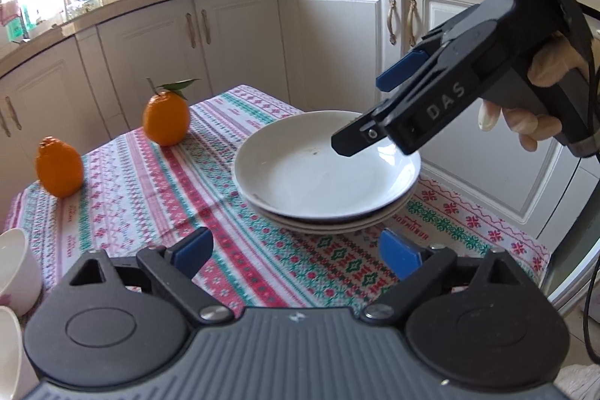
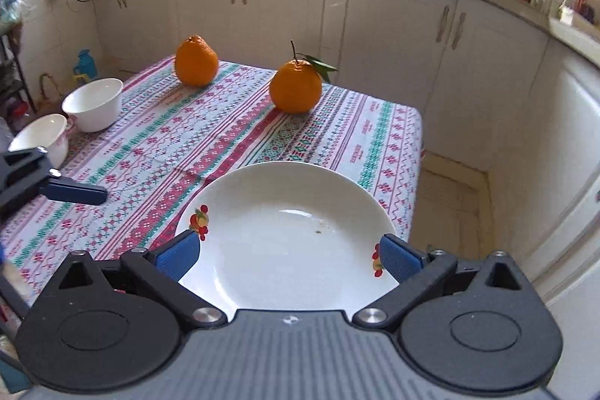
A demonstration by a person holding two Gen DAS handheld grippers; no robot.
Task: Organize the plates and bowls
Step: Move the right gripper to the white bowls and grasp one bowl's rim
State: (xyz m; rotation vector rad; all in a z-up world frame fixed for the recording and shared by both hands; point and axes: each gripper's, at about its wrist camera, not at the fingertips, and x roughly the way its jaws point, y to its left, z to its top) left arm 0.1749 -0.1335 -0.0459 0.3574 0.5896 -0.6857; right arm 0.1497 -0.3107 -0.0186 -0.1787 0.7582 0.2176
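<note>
The right gripper [image 1: 365,115], held in a gloved hand [image 1: 525,115], tilts down over the stack of plates [image 1: 322,190] near the table [image 2: 157,152] edge, its jaws released and empty; the left gripper [image 1: 296,250] hovers nearby, jaws likewise spread over bare cloth. Only the right wrist view shows the top plate's fruit decals and two white bowls [image 2: 93,104] at far left. Glossy white ceramic rests on woven patterned tablecloth; two dimpled oranges [image 2: 296,87] stand behind.

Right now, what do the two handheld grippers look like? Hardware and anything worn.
Both are black plastic with blue ribbed pads on the jaws, silver pivot screws and round caps. The right gripper shows white letters "DAS", a grey pistol handle and a black cable; a light glove wraps it. The left gripper matches.
</note>
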